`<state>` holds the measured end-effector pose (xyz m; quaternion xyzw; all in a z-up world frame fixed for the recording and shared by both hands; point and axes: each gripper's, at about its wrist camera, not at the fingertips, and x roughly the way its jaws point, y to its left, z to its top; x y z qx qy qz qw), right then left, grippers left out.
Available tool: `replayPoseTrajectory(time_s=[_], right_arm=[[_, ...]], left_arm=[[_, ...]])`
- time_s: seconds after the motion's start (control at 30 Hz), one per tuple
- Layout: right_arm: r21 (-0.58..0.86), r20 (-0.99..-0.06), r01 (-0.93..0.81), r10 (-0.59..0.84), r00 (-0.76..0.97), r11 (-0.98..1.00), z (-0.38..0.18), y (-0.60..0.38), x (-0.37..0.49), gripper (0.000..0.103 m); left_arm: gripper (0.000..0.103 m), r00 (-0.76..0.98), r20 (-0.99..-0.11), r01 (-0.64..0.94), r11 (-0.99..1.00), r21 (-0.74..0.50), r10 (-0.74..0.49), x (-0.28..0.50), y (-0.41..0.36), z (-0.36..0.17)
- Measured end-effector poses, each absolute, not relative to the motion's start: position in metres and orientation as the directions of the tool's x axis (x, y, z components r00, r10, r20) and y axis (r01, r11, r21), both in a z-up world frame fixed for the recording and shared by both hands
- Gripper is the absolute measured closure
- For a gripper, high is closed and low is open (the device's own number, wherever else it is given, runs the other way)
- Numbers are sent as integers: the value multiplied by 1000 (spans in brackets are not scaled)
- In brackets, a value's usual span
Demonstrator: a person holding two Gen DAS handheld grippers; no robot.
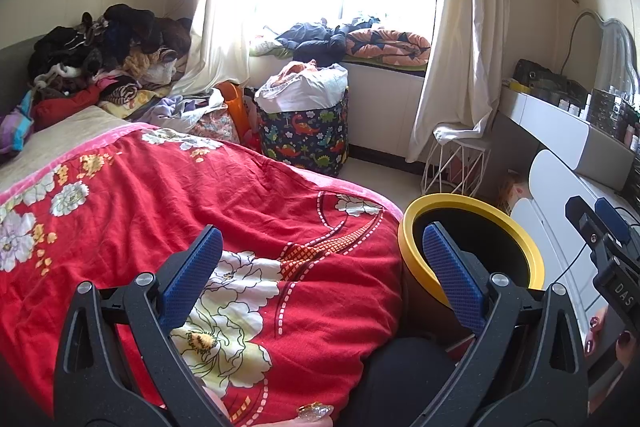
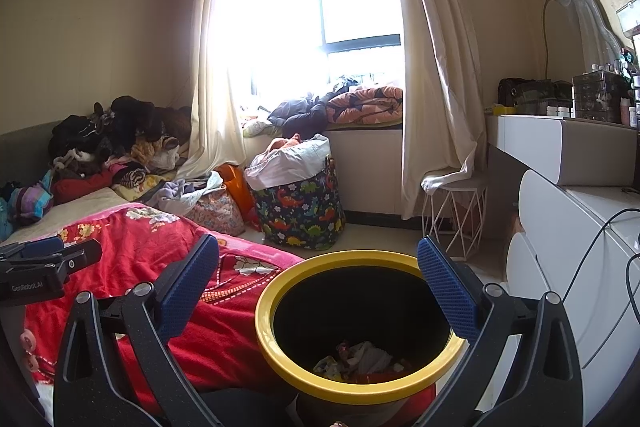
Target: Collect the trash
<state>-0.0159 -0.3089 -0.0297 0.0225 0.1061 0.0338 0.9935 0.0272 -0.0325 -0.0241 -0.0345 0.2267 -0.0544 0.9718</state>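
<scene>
We hold our right gripper [image 2: 318, 289] with its blue-padded fingers spread wide and empty just above the round black bin with the yellow rim [image 2: 280, 343], which stands on the floor against the side edge of the bed and holds crumpled trash [image 2: 360, 357] at its bottom. Our left gripper [image 1: 322, 267] is likewise spread and empty over the red floral quilt [image 1: 140, 211] near that same bed edge. Farther off, a dinosaur-print fabric basket [image 2: 304, 211] stuffed with laundry stands below the bright window [image 2: 320, 27].
</scene>
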Motion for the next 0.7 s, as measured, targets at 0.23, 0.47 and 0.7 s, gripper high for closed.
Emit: replayPoseTrajectory(time_s=[0.23,0.47,0.7], right_arm=[[52,-210,-59,69,975,997,-30,-310,-16,6],[51,-216,-66,75,974,997,-31,-310,-15,6],[49,-267,-248,252,930,968,-18,-261,9,6]], left_arm=[[11,891,-437,91,992,-91,-122,27,-33,-24],[11,880,-465,68,994,-80,-98,29,-31,-26],[11,831,-556,-105,980,-167,-6,30,44,-39]])
